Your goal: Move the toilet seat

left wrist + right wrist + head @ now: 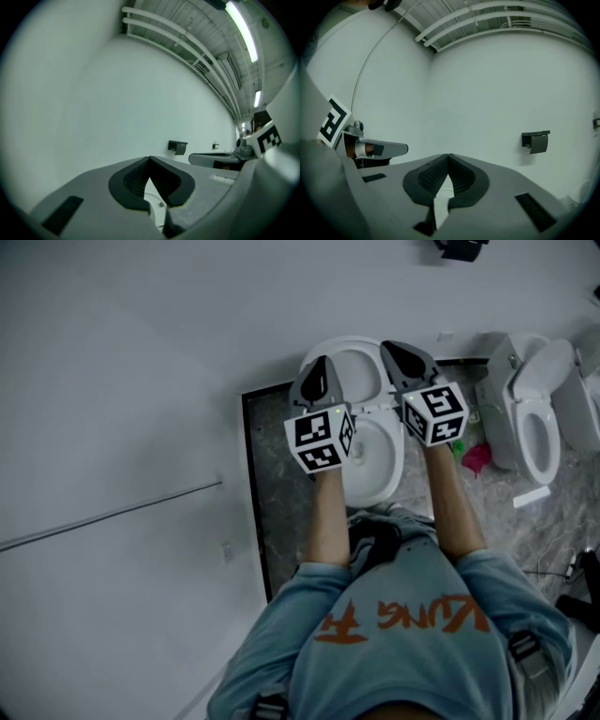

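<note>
Looking down in the head view, the person stands over a white toilet with both forearms held out above its bowl. The left gripper and the right gripper reach level over the back of the toilet, side by side and apart from each other. Between them a white oval stands raised at the toilet's back. It is probably the toilet seat, though seat and lid cannot be told apart from above. A second toilet stands right of the toilet, with a pink thing on the floor between them.

The left gripper view shows that gripper's jaws pressed together and gripping nothing. A sliver of white toilet shows below them, and a black holder hangs on the wall beyond the toilet.

The right gripper view shows its jaws likewise together and empty, with a thin cable climbing the wall.
</note>
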Motion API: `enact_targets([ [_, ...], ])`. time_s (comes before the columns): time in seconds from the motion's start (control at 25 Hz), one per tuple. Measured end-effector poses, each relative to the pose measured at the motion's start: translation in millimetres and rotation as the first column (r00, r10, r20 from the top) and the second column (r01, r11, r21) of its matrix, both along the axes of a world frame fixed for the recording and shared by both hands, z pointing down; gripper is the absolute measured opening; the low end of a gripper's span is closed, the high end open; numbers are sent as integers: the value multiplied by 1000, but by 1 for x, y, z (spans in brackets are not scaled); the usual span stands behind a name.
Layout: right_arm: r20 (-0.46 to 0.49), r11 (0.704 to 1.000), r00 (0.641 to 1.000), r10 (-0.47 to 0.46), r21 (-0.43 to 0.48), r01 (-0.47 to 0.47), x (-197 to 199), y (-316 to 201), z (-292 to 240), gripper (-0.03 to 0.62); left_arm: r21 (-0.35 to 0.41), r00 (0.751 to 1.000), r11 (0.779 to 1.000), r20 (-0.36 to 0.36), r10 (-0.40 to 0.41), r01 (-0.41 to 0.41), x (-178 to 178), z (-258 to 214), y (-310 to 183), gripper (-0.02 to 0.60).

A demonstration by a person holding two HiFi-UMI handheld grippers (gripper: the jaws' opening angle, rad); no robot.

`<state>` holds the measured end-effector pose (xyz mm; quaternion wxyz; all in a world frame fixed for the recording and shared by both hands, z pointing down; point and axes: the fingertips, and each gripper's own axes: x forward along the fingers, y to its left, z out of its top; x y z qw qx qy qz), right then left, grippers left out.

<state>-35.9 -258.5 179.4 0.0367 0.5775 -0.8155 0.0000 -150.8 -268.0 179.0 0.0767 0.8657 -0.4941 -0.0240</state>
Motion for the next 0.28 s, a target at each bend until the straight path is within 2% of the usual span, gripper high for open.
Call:
enact_targets([
  [0.08, -3, 1000, 1000, -2, 3, 2, 2, 4, -2, 0, -3, 999, 1000, -28, 15, -15, 2, -2, 6, 0],
  [0.28, -6, 1000, 1000, 4, 0, -4, 9, 11, -9, 0, 3, 1000, 1000, 8, 9, -9, -3, -7, 11, 0],
])
